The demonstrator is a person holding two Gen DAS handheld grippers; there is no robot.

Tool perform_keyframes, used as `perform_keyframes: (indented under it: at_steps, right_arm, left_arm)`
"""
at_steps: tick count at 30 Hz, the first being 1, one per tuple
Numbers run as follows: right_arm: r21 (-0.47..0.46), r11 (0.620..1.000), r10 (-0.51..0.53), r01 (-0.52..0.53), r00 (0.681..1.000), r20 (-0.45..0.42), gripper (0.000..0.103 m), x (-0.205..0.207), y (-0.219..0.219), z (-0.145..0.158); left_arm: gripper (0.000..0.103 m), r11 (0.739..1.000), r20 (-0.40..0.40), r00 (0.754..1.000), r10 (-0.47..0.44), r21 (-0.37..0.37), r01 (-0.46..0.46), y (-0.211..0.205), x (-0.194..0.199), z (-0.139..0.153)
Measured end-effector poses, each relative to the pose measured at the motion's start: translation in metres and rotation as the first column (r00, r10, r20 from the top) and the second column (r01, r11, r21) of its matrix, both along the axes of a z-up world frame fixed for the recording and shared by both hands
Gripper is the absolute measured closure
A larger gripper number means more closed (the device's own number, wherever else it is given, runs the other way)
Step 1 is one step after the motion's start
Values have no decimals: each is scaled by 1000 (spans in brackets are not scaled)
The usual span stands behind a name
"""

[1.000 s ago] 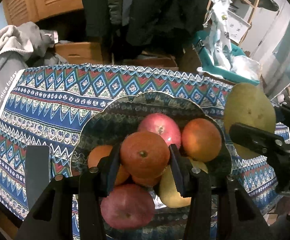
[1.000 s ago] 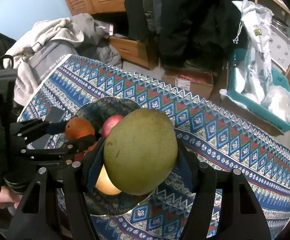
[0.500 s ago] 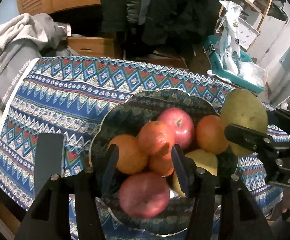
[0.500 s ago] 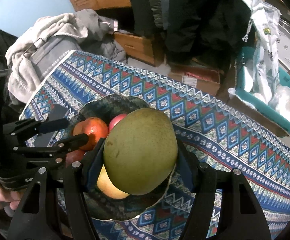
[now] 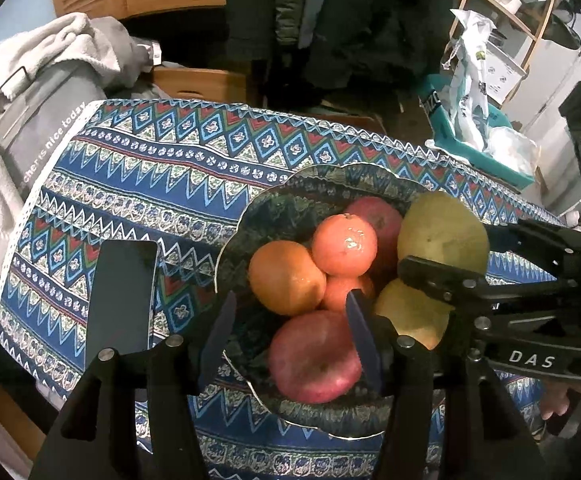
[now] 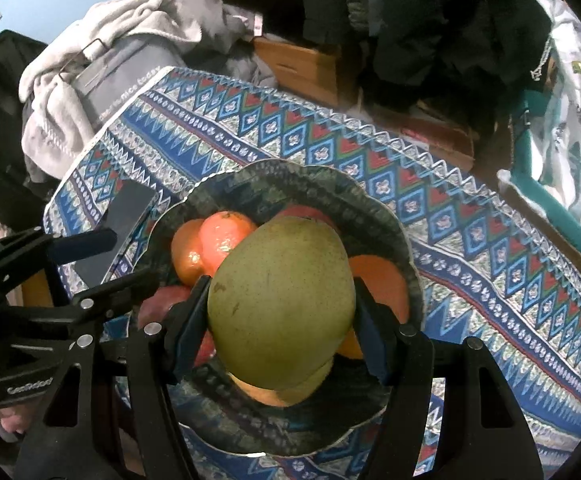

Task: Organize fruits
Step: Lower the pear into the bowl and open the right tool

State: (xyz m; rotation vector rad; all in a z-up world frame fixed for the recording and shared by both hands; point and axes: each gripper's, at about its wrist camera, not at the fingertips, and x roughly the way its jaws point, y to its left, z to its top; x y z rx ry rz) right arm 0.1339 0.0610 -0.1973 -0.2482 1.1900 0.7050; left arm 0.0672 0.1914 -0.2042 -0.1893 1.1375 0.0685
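A dark patterned bowl [image 5: 250,216] [image 6: 290,168] on the blue patterned tablecloth holds oranges, red apples and a yellow fruit. The top orange [image 5: 344,246] rests free on the pile. My left gripper [image 5: 290,336] [image 6: 102,264] hangs over the bowl's near left side. Its jaws are opening, and nothing is pressed between them; a red apple [image 5: 314,356] lies below. My right gripper [image 6: 280,326] [image 5: 470,248] is shut on a large green mango [image 6: 282,300] [image 5: 442,232], held just above the fruit on the bowl's right side.
A dark phone [image 5: 122,296] [image 6: 126,216] lies flat on the cloth left of the bowl. Grey and white clothes [image 5: 42,72] are heaped past the table's left edge. A teal bin with plastic bags [image 5: 486,136] stands beyond the far right edge.
My left gripper let go of the orange, which now sits on the pile, and drew back toward the left. My right gripper carried the mango in over the bowl.
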Motion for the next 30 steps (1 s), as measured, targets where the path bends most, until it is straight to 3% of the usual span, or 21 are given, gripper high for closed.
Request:
perform_keyframes:
  at_steps: [17,30]
  right_arm:
    - [30,1000,-8,7,1000,15,37,-4,-2,18]
    - [28,998,-61,58,989,137,37,-18,-33,66]
  left_arm:
    - [44,1000,18,1000,-11,18,11,-4,-8,10]
    - [37,997,86,996,-29,77,22,-18,-23,53]
